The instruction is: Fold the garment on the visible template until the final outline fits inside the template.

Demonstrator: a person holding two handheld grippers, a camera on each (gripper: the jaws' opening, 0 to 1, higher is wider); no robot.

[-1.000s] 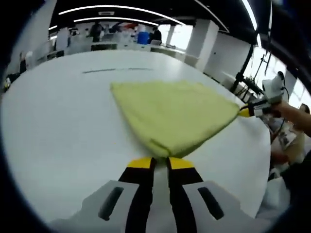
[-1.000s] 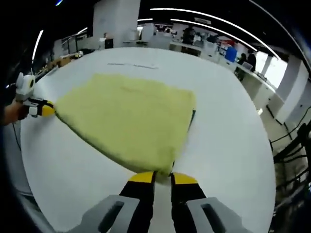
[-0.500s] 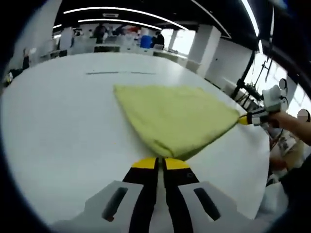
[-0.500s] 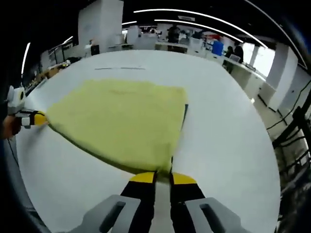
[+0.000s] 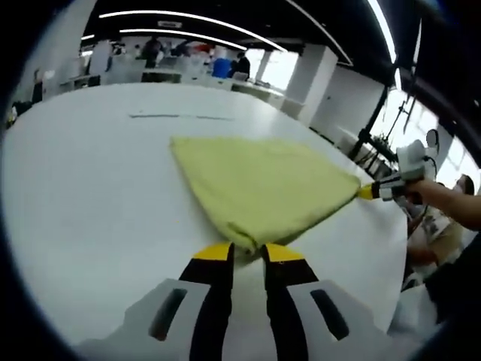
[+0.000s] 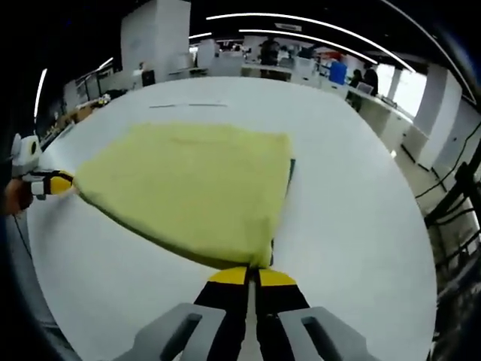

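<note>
The yellow-green garment [image 6: 192,188] lay folded flat on the white counter [image 6: 353,226]. The right gripper [image 6: 252,277] had its fingers pinched on one corner; the left gripper [image 5: 246,252] stood parted, its fingers straddling another corner.

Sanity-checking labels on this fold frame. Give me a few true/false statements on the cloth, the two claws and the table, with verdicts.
1. The garment is yellow-green. True.
2. The right claw is shut on a corner of the garment. True.
3. The garment hangs in the air, clear of the table. False: most of it lies flat on the white table.
4. The left claw has its jaws pressed together. False: there is a gap between its jaws, with the garment's near corner at their tips.
5. The garment is crumpled into a ball. False: it is spread flat, stretched between the two claws.
</note>
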